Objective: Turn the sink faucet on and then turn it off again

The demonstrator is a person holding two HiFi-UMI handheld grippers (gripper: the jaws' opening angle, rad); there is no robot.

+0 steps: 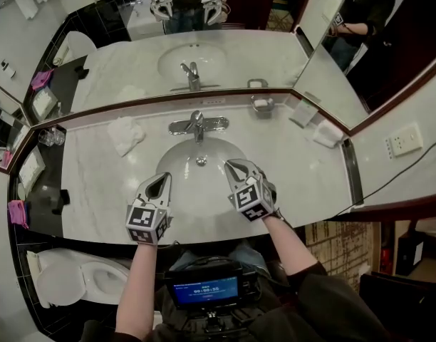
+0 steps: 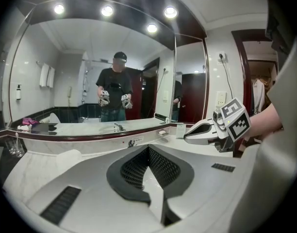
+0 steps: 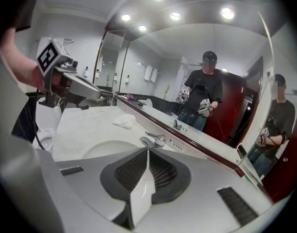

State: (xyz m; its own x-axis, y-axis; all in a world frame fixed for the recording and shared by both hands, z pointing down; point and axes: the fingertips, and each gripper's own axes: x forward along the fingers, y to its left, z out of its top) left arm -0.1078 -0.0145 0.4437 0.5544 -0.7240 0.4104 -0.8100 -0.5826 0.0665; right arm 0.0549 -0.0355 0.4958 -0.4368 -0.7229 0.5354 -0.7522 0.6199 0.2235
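OK, faucet (image 1: 196, 125) sits far centre on the bench (image 1: 303, 169), behind the sink (image 1: 198, 199). Left gripper (image 1: 166, 177) and right gripper (image 1: 229, 164) hover near, fingers (image 3: 131, 171) pressed together, empty. Best guess: reach in with the right, lift the lever with closed tips, then push it down.

A wide mirror (image 1: 204, 41) backs the white marble bench (image 1: 97, 184), reflecting round ceiling lights (image 2: 107, 11); a toilet (image 1: 82, 280) stands left.

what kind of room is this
Probably a hotel bathroom: a marble counter with a sink and chrome faucet, a wide mirror behind it, and a toilet beside the counter.
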